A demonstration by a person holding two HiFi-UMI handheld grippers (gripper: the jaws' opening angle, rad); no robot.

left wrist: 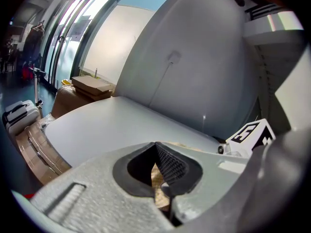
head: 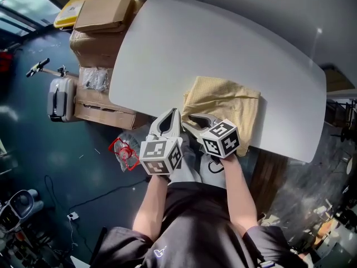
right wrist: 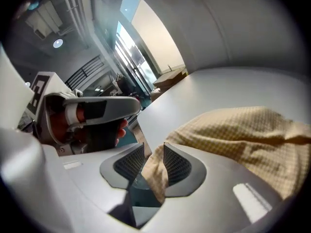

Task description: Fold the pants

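Observation:
The yellow checked pants (head: 228, 102) lie folded in a loose pile at the near edge of the white table (head: 223, 43). Both grippers sit side by side at that near edge. In the left gripper view, my left gripper (left wrist: 155, 147) has its tips together, with a strip of the pants (left wrist: 158, 181) pinched in the gap behind them. My right gripper (right wrist: 154, 152) stands a little apart; the edge of the pants (right wrist: 243, 130) hangs between its pads, resting against the right-hand pad, with a gap on the other side. In the head view the left gripper (head: 170, 116) and right gripper (head: 195, 120) nearly touch.
Stacked cardboard boxes (head: 103, 15) and a grey suitcase (head: 60, 96) stand on the floor left of the table. A red wire object (head: 125, 152) lies on the floor near my left arm. The table's far half is bare white surface.

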